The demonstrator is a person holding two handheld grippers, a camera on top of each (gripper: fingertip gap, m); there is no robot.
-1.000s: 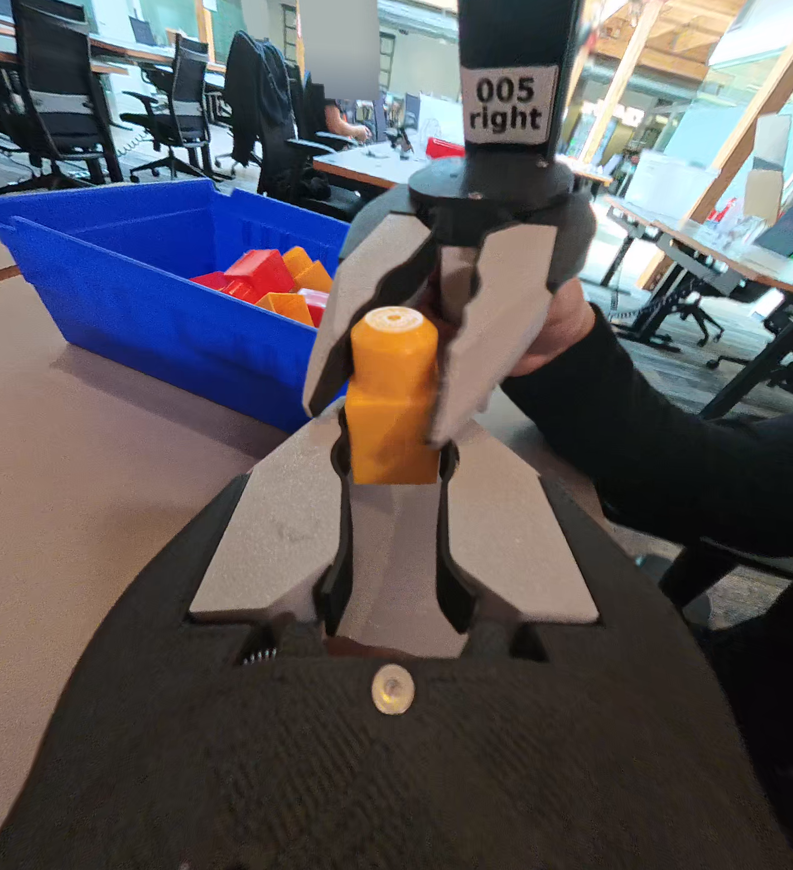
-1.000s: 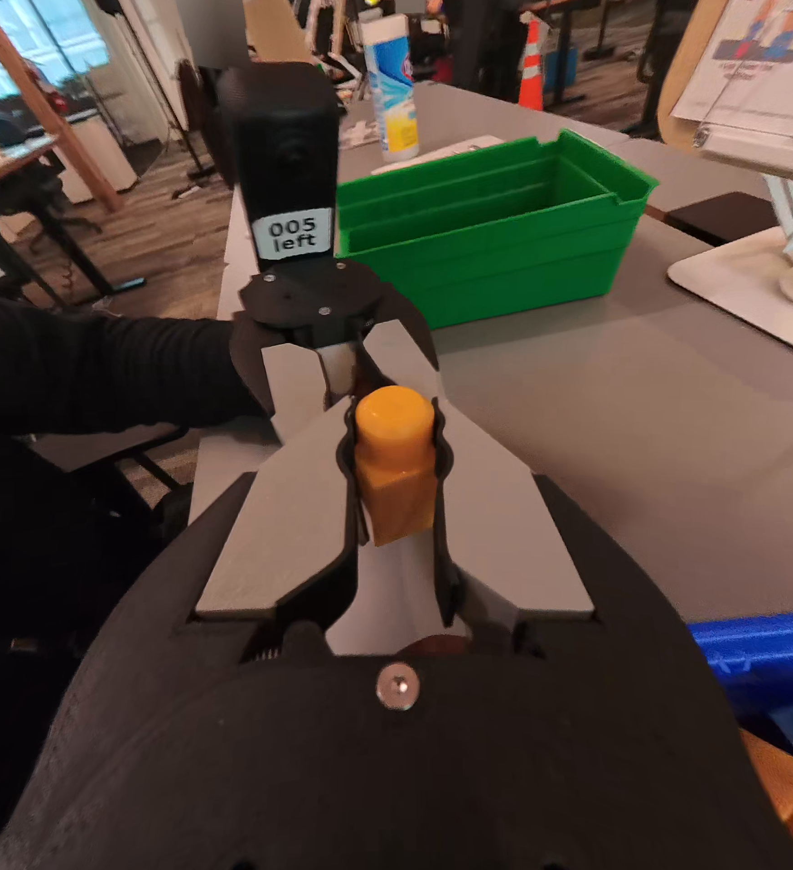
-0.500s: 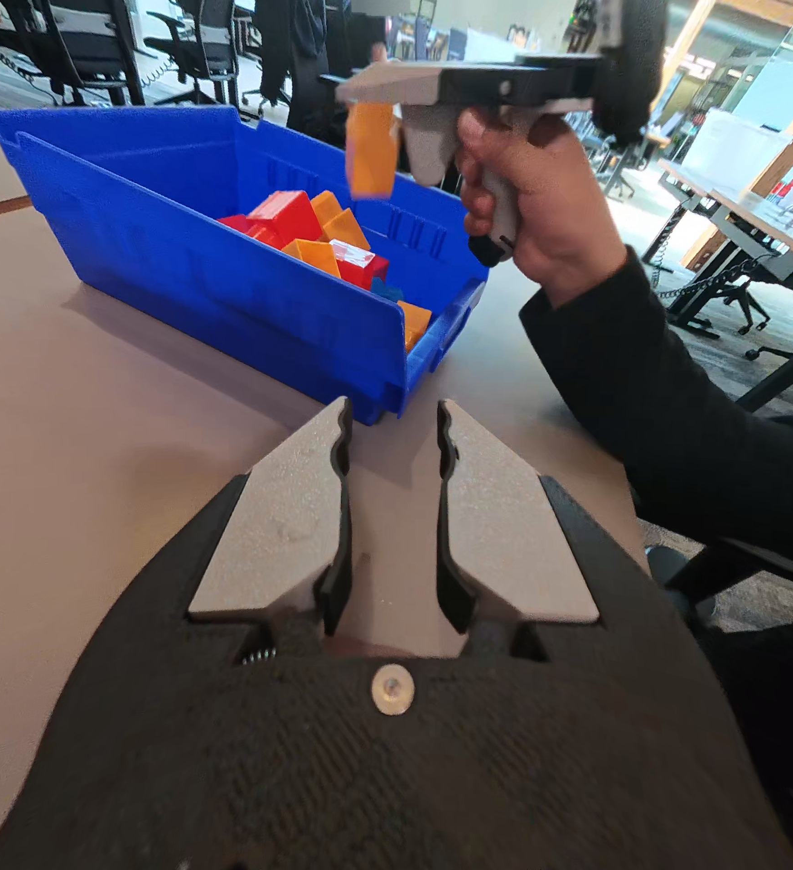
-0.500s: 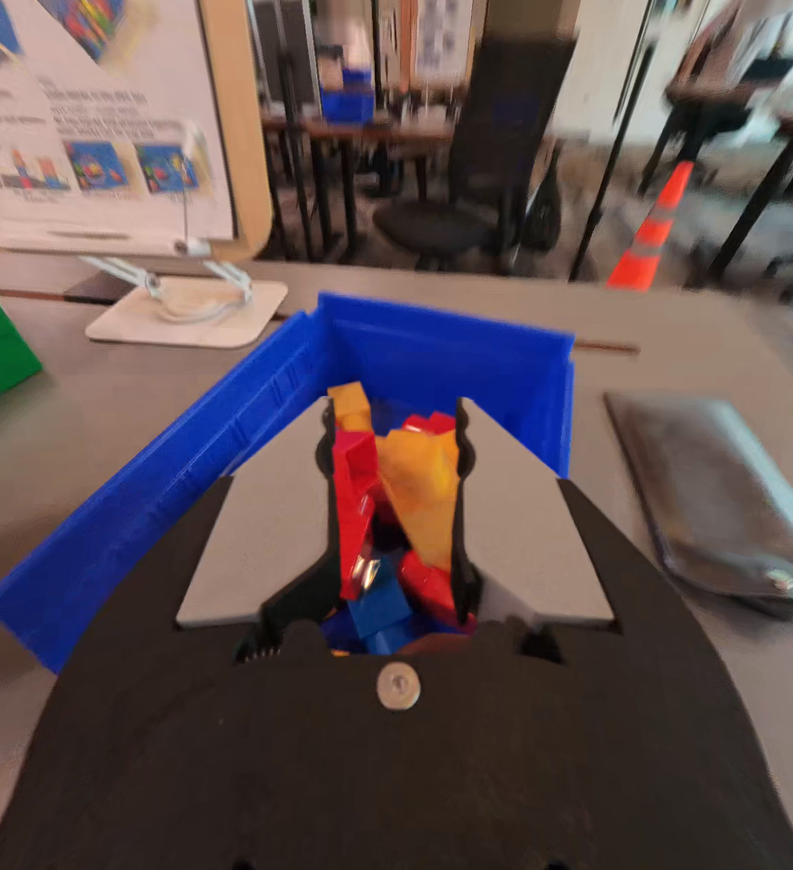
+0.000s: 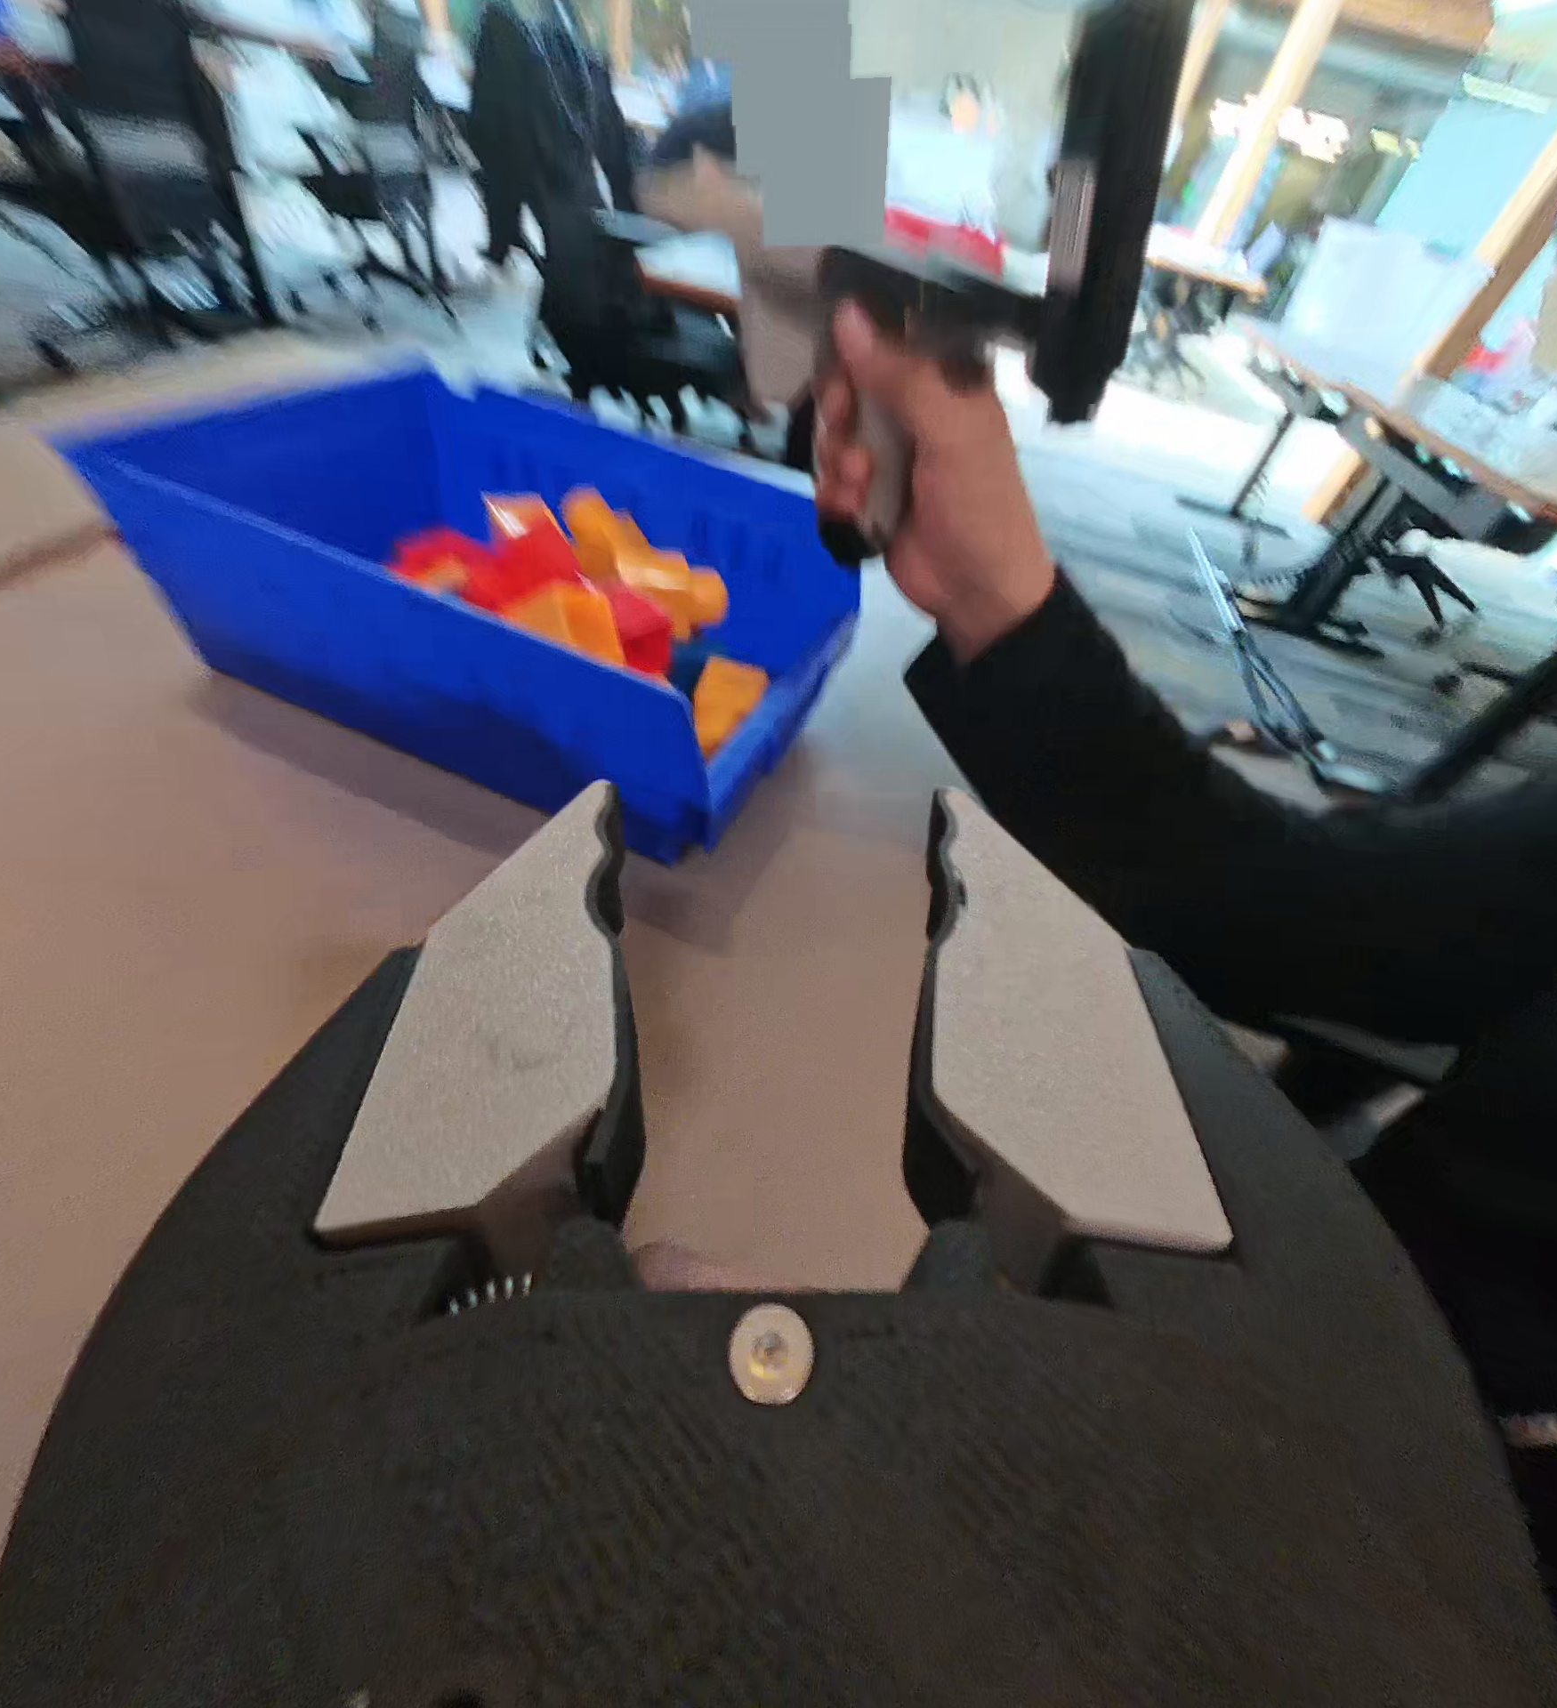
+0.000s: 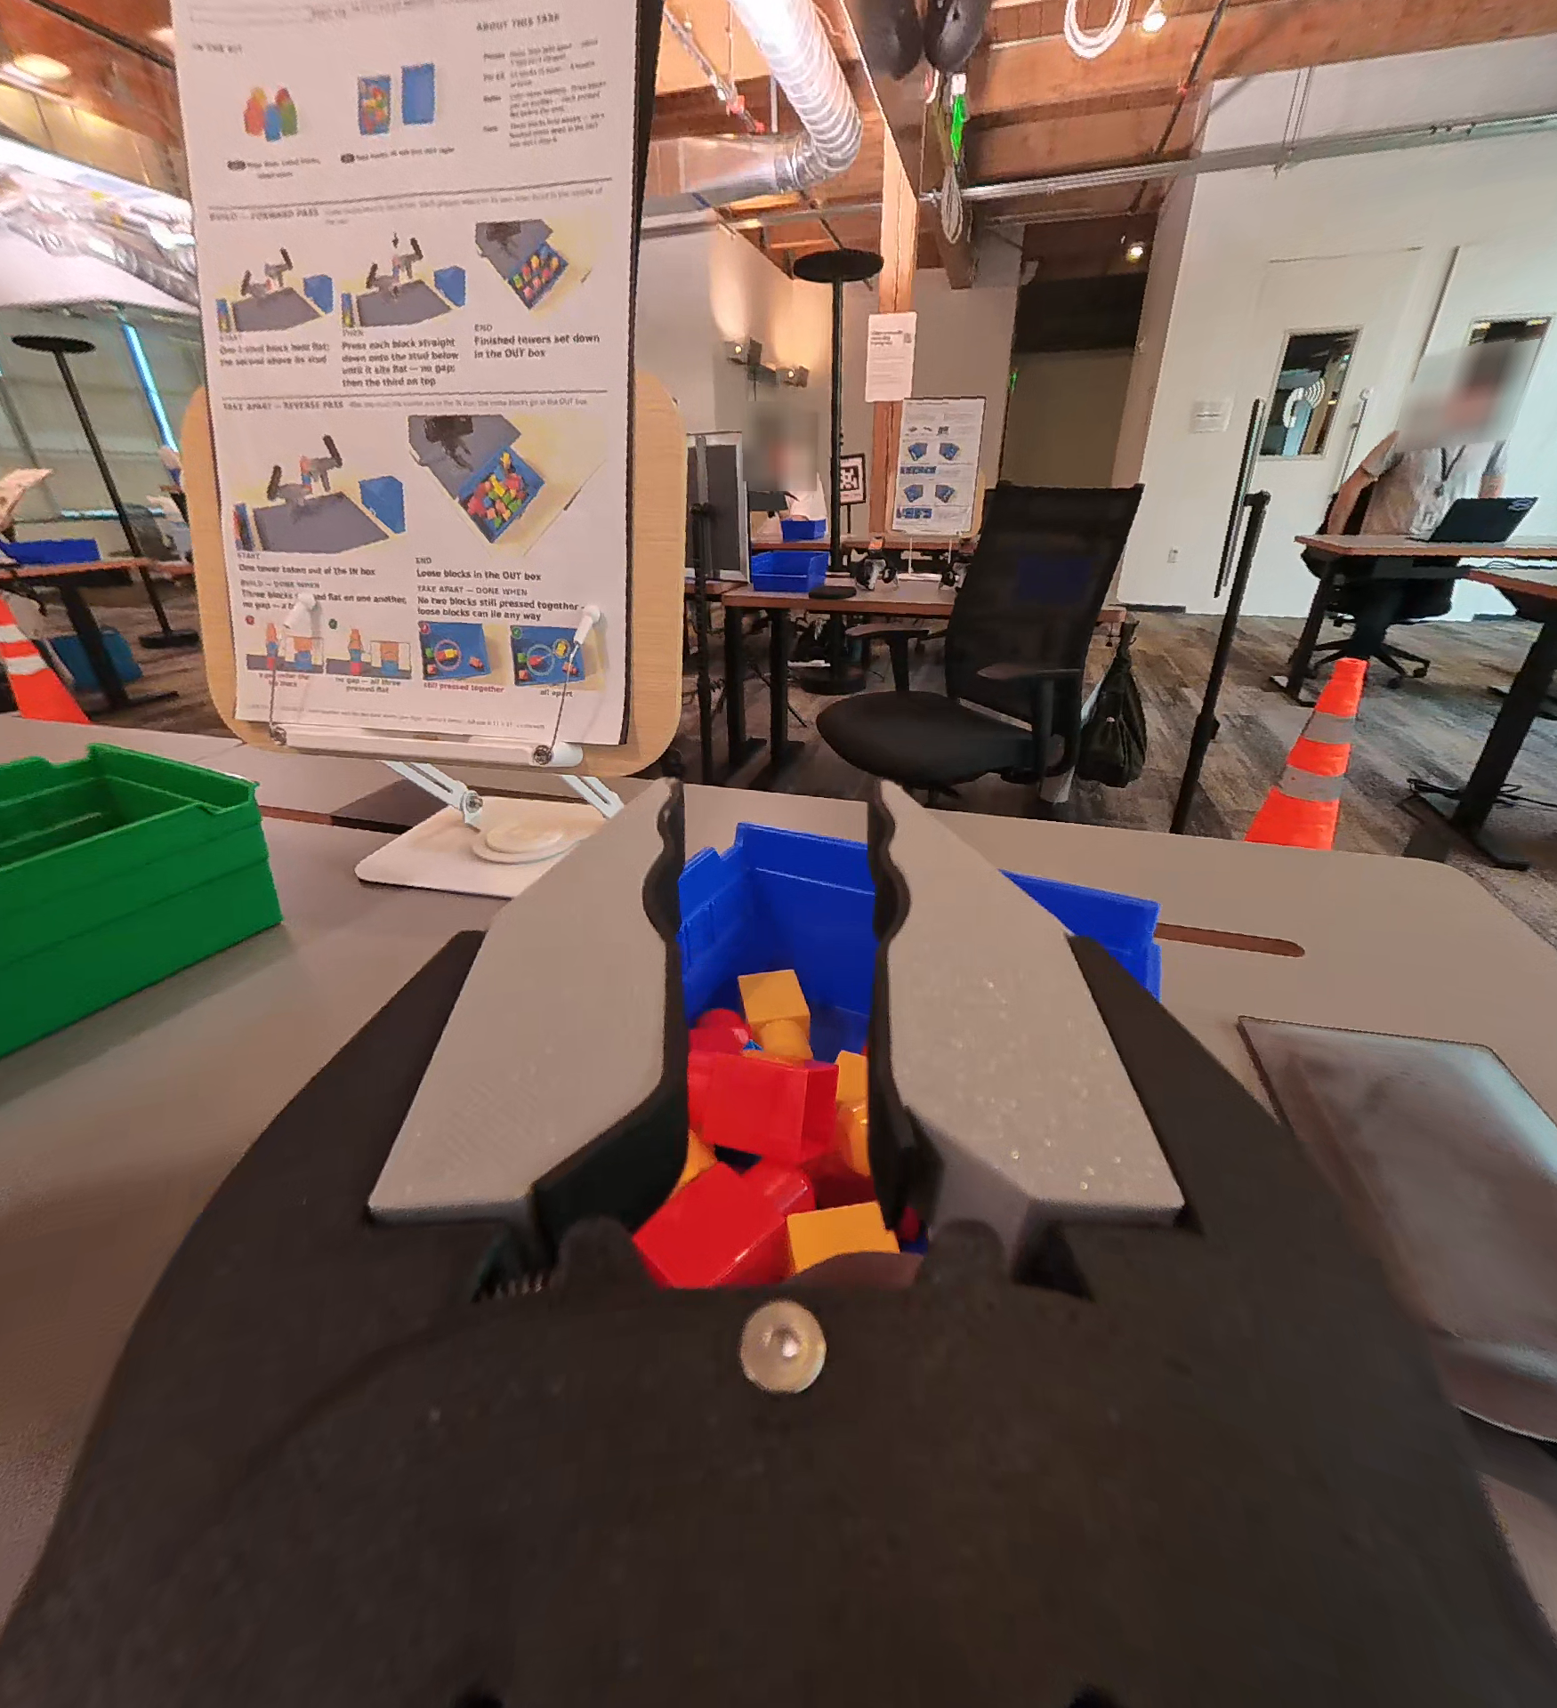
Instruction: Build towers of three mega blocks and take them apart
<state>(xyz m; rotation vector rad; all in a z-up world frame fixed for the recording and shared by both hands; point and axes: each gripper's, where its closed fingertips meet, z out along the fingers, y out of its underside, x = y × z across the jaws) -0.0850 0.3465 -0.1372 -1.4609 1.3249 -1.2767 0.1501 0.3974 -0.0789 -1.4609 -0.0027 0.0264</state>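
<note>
- The left gripper [image 5: 773, 832], with grey wedge-shaped fingers on a black body, hangs low over the grey-brown table [image 5: 155, 924]; its jaws stand wide apart with nothing between them.
- The right gripper [image 6: 775, 823] is positioned above the open blue plastic bin [image 6: 1080, 910]; its jaws stand apart and grip nothing.
- In the left wrist view, a hand [image 5: 932, 499] in a black sleeve holds the right gripper's handle above the bin's near end; that gripper's fingers are blurred there.
- The loose red, orange-yellow and blue plastic mega blocks [image 6: 761, 1104] lie piled inside the blue bin, none stacked on the table.
- An empty-looking green plastic bin [image 6: 91, 878] stands on the table to the left of the blue bin, well apart.
- A printed instruction sheet on a wooden stand [image 6: 424, 462] stands behind both bins.
- A flat dark pouch [image 6: 1440, 1201] lies on the table to the right of the blue bin.
</note>
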